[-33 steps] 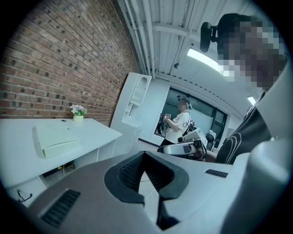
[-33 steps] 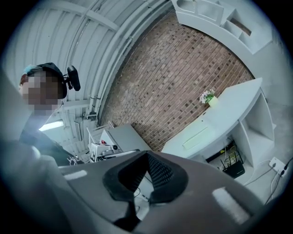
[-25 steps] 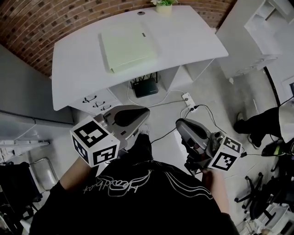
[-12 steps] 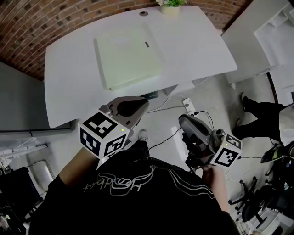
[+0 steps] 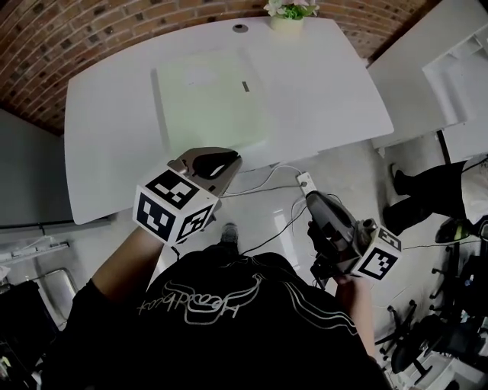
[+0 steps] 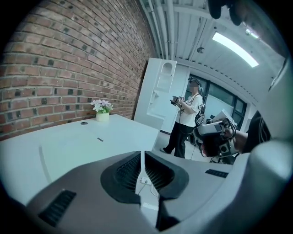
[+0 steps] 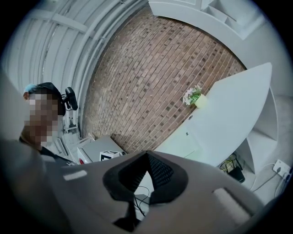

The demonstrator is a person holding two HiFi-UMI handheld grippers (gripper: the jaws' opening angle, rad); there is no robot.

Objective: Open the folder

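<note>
A pale green folder (image 5: 210, 99) lies closed and flat on the white table (image 5: 107, 152); a small dark label sits near its right edge. My left gripper (image 5: 229, 158) is shut and empty, and its tip hangs over the table's near edge just in front of the folder. In the left gripper view the folder (image 6: 78, 146) spreads out beyond the closed jaws (image 6: 142, 157). My right gripper (image 5: 311, 199) is lower right, off the table and above the floor. Its jaws (image 7: 146, 154) meet at the tip with nothing held. The folder (image 7: 183, 144) shows far off in the right gripper view.
A potted plant (image 5: 290, 11) and a cable hole (image 5: 241, 28) sit at the table's far edge by the brick wall. A power strip (image 5: 305, 181) and cables lie on the floor. Another person (image 5: 427, 202) stands at right by white cabinets (image 5: 457, 76).
Both grippers have moved forward toward the table. The left one has come from over the floor to the table's near edge, and the table now sits closer in the head view.
</note>
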